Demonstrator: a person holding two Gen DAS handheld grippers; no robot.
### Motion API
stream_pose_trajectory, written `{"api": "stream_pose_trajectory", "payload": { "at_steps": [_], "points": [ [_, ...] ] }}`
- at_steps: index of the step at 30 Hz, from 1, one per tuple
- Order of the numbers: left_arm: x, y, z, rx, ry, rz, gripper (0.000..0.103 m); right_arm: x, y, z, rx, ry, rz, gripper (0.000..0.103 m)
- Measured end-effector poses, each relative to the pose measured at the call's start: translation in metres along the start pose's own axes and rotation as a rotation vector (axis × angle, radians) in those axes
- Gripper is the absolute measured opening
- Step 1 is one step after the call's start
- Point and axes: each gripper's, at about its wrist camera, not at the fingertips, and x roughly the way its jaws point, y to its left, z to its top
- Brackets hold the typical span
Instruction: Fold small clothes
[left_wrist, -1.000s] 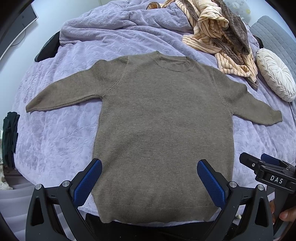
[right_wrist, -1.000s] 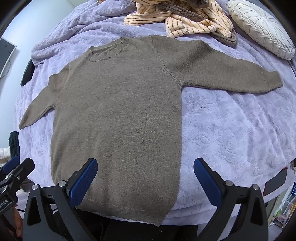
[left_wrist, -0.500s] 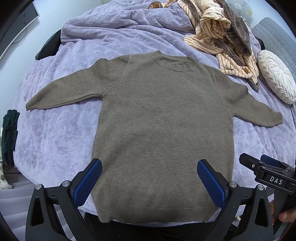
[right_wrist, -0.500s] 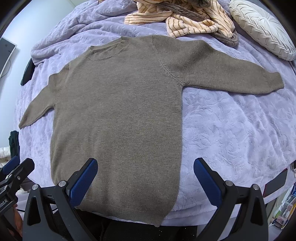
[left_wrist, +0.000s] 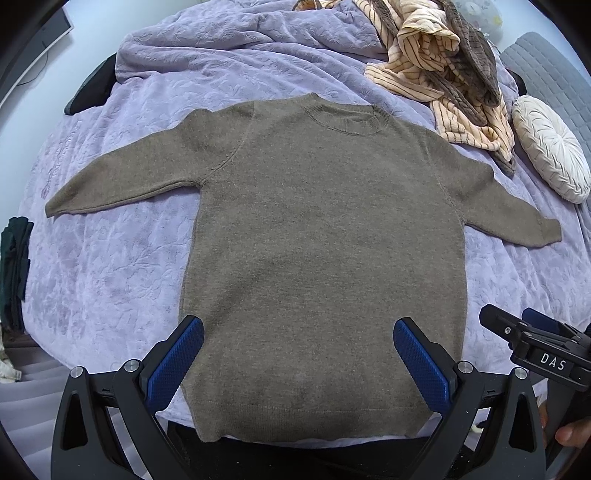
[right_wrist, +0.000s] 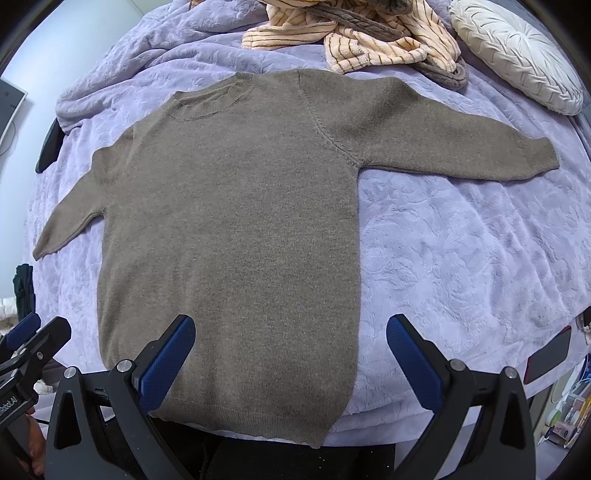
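My left gripper (left_wrist: 298, 360) hangs with its blue pads spread wide and nothing between them, poised above the near hem of a brown sweater (left_wrist: 325, 251); my right gripper (right_wrist: 290, 358) is likewise spread and empty, over the sweater's near right corner. Neither tool touches the knit as far as the views show.

The sweater lies flat and face-down or face-up, I cannot tell which, on a lilac bedspread (left_wrist: 122, 266). Its long axis runs straight away from me, hem near and collar (left_wrist: 345, 118) far, with both sleeves stretched out sideways. The left sleeve (left_wrist: 122, 184) reaches toward my left gripper's side; the right sleeve (right_wrist: 443, 144) lies out on my right gripper's side, its cuff well apart from the body.

So each sleeve falls to the hand nearest it, and I judge a first fold would bring either sleeve inward across the chest.

Beyond the collar, a striped peach blanket (left_wrist: 443, 74) is heaped at the far right, its edge just beside the right shoulder, with a round white cushion (right_wrist: 517, 51) farther right.
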Motion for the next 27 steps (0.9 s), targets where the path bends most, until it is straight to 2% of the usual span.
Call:
{"api": "stream_pose_trajectory", "payload": {
  "at_steps": [9,15,27],
  "points": [
    [0.013,0.002,0.000,0.044,0.013,-0.043,0.103,-0.004,0.005,-0.006,0.010,0.002,-0.050,0.103],
    [0.023,0.003,0.003,0.084,0.009,-0.036,0.103,0.002,0.012,-0.006,0.026,0.015,-0.064,0.103],
    [0.056,0.024,0.010,0.088,0.078,-0.120,0.103,0.022,0.047,-0.002,0.022,0.035,-0.059,0.103]
  ]
}}
